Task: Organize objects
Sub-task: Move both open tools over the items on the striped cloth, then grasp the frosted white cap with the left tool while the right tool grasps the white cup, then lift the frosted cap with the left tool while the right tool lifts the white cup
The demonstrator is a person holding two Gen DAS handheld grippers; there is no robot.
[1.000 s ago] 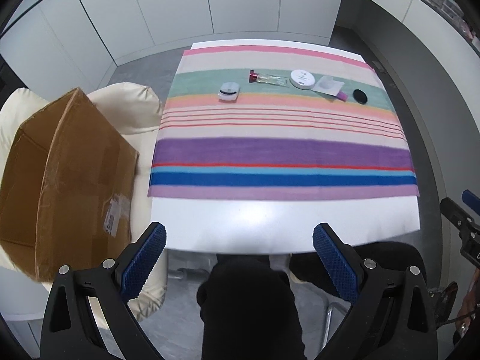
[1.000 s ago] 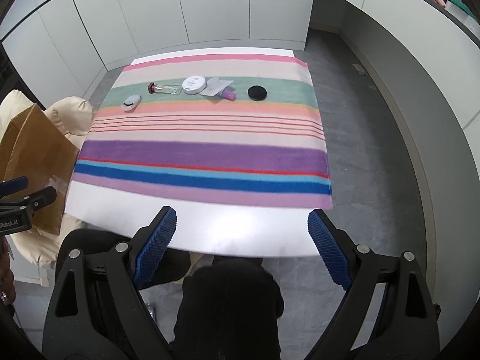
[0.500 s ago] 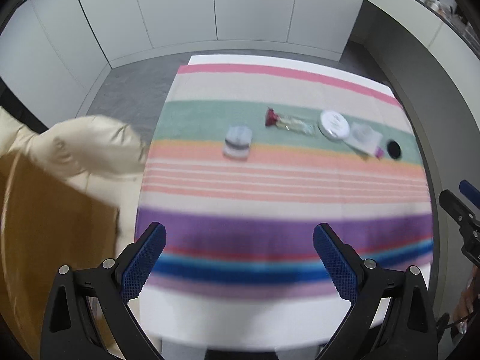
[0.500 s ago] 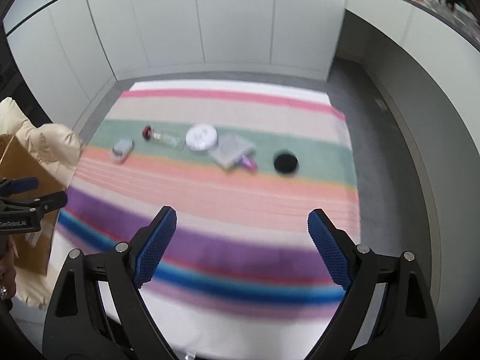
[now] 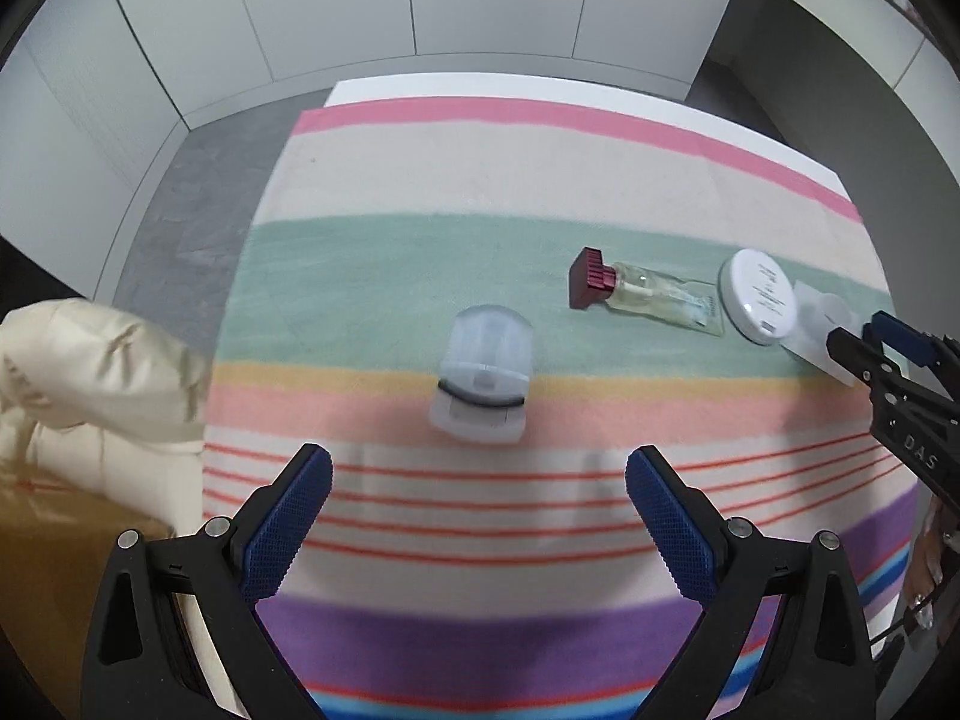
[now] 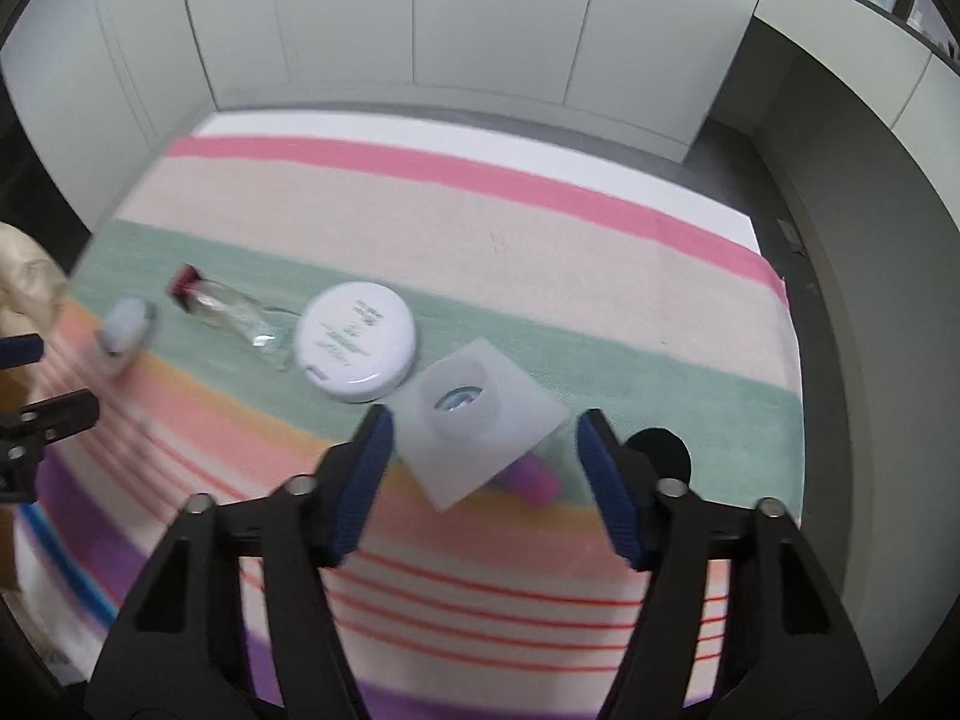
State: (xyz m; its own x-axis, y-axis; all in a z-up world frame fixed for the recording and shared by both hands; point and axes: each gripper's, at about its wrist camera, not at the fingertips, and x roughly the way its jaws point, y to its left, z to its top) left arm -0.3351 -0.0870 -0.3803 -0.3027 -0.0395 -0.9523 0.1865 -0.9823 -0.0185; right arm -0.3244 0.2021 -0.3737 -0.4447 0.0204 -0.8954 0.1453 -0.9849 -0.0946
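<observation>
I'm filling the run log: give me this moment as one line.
left gripper: open, before small white container | right gripper: jaws just closing partway, nothing gripped, over square clear packet | striped cloth

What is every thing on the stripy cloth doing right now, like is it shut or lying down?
Glass bottle: lying down, red cap on.
Round white compact: shut, flat.
Small white case: lying flat, blurred.
Blister pack: flat, partly on a purple thing.
Black disc: flat.
Left gripper: open, empty.
Right gripper: open, closing around blister pack.
</observation>
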